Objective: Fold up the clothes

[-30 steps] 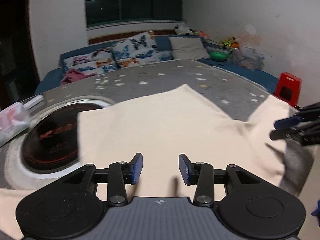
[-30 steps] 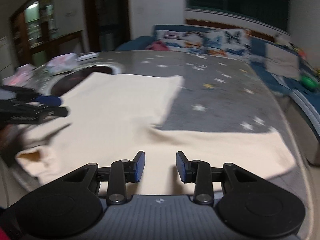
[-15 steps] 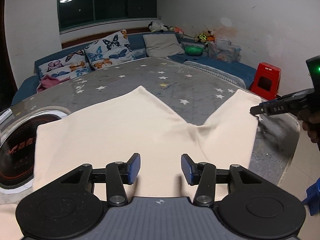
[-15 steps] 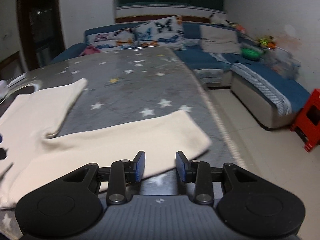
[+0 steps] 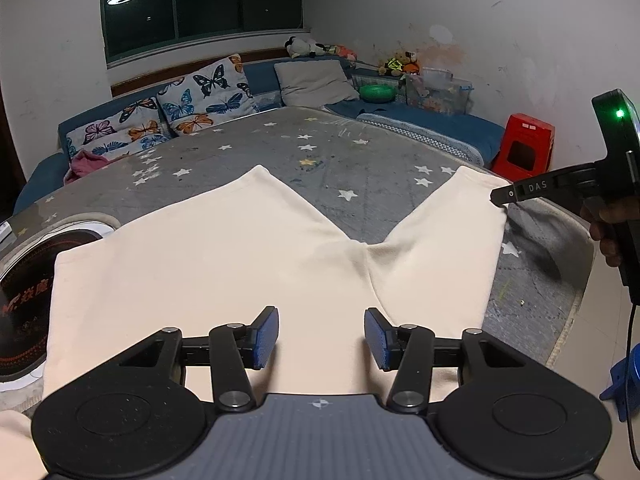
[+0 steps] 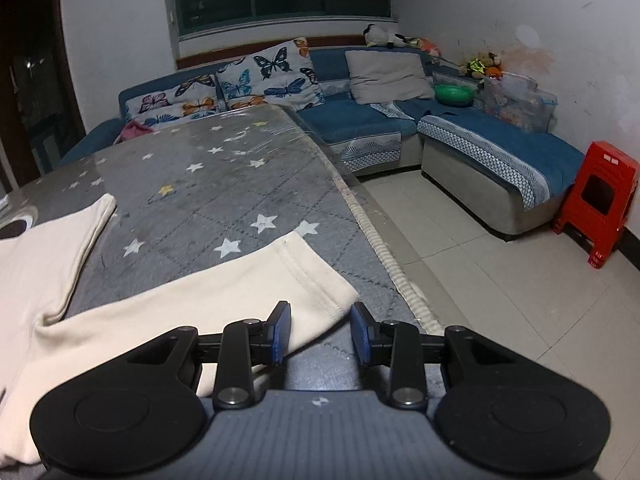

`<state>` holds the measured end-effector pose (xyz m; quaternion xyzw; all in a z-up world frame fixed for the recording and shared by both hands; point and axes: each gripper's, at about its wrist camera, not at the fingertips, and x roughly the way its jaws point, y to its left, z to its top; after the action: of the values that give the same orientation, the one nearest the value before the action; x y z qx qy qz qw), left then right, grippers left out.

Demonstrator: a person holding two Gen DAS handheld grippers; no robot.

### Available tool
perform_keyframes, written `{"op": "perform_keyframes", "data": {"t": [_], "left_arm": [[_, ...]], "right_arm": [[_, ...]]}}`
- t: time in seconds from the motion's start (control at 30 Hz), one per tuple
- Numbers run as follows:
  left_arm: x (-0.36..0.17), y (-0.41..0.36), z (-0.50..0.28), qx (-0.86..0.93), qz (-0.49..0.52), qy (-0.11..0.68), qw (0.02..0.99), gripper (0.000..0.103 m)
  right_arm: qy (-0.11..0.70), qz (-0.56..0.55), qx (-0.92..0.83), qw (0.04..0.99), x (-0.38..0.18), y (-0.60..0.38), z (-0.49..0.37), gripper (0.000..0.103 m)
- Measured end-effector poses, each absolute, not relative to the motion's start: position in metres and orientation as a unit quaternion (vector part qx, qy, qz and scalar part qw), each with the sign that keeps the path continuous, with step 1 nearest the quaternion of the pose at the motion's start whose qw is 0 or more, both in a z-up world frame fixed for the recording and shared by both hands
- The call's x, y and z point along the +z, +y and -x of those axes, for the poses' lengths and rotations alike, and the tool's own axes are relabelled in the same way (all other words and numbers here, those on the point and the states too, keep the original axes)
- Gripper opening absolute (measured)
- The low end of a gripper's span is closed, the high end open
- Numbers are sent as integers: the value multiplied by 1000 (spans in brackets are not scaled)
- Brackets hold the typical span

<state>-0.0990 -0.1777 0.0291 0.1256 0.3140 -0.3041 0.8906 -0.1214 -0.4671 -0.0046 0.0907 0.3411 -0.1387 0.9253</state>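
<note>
Cream trousers (image 5: 224,264) lie spread flat on the grey star-patterned table (image 5: 320,160), with their two legs pointing away in a V. My left gripper (image 5: 320,336) hovers over the waist end; its jaws are opening, with only flat cloth under them and nothing pinched. In the right wrist view the right leg's hem (image 6: 304,276) lies by the table's right edge. My right gripper (image 6: 320,330) stands open at that hem's near corner, and its pads (image 6: 280,332) do not press the cloth. Seen from the left wrist, the right gripper (image 5: 500,196) has its tip at the same hem.
A round black hob (image 5: 24,300) is set into the table on the left. The table's right edge (image 6: 384,260) drops to a tiled floor (image 6: 500,280). A blue corner sofa (image 6: 360,128) with butterfly cushions and a red stool (image 6: 600,200) stand beyond.
Both views have swung right. The right gripper moved from over the trousers' middle to the right leg's hem at the table edge. The left gripper's jaws stand a little wider.
</note>
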Motion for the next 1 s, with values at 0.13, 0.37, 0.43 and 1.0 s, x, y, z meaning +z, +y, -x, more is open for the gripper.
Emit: {"op": "perform_keyframes", "data": {"t": [0.13,0.37,0.43,1.0], "left_arm": [[29,-179,98,-305,-128,315,890,51],[30,-184,96,-307,-126,314,890,51],[30,-185,96,-307,-125,314,890,51],[30,-212,93,-360,-97,304,877,50]], "right_arm": [[337,-97,-142,926,-5,-470,122,32],[330,-98,-149,927,-8,-471,119,32],[329,-96,-148,928,-8,-470,119,25],[273,-82,-135,949,27,-469,141,7]]}}
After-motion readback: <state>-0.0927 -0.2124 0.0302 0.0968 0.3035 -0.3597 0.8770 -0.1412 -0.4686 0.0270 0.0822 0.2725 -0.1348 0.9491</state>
